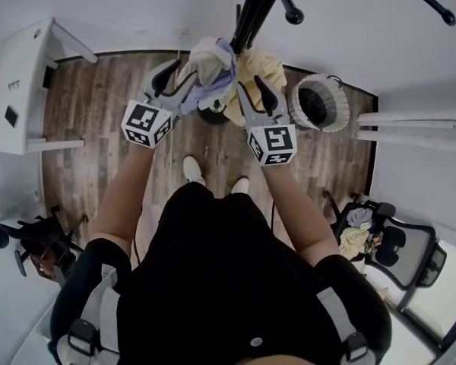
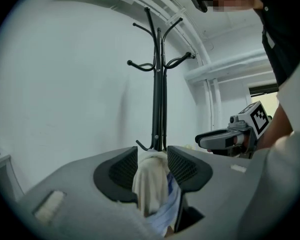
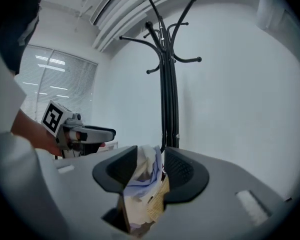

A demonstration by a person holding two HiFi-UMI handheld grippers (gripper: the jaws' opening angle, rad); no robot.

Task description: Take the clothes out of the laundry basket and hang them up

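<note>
A cream and pale-blue cloth bundle (image 2: 151, 184) is seen clamped between the jaws of the left gripper (image 2: 152, 158), its end hanging below them. A black coat stand (image 2: 158, 99) is seen upright behind, against a white wall (image 2: 65, 84). The right gripper (image 2: 212, 140) is held level at the right, its marker cube (image 2: 258, 117) visible.

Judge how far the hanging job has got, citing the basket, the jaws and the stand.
Done: the laundry basket looks empty. In hand: the left gripper and right gripper both clamp a bundle of clothes beside the coat stand. Remaining: its visible hooks are bare, so nothing is hung yet.
</note>
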